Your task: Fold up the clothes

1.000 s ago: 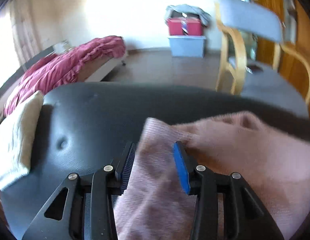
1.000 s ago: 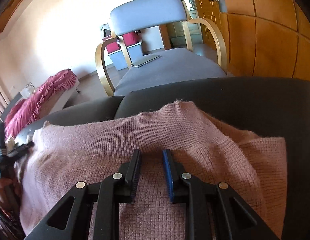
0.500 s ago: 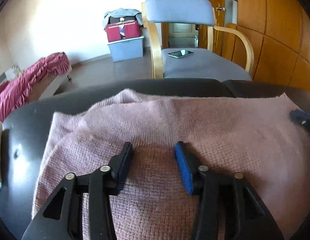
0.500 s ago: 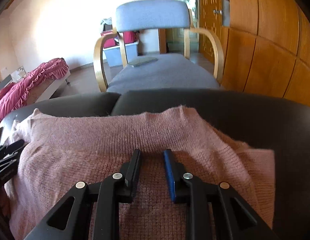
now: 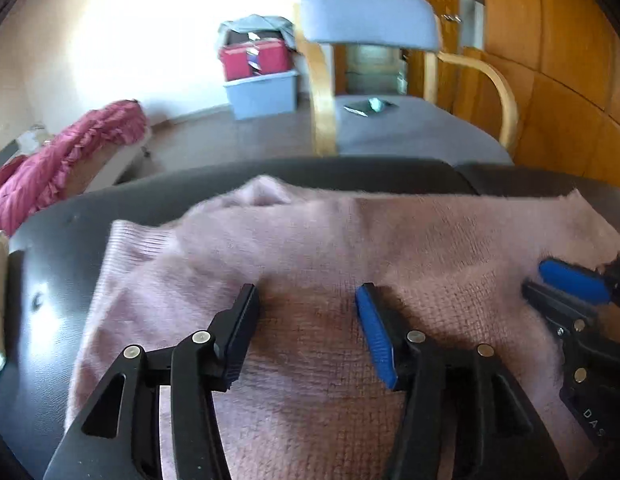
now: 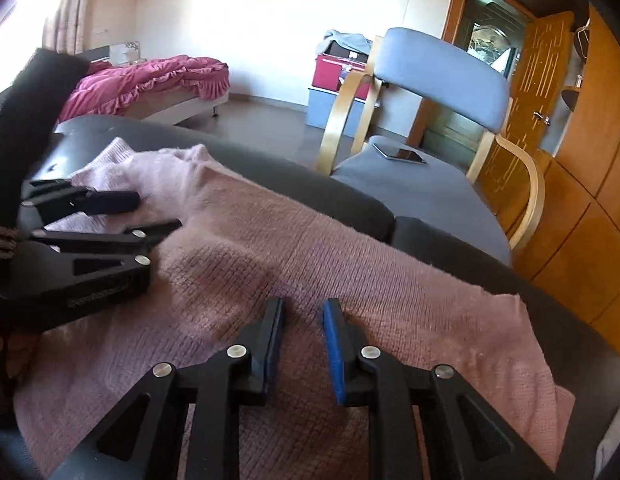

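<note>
Left wrist view: left gripper gapes wider over the pink sweater; right gripper, slightly parted, has turned rightward, both holding nothing.

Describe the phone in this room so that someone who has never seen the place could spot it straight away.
Look past the black padded surface where the pink sweater lies, to the armchair with bent wooden arms and grey-blue cushions. The phone lies flat on that chair's seat, towards the backrest. It is the only thing on the seat: thin, dark, rectangular and glossy.
</note>
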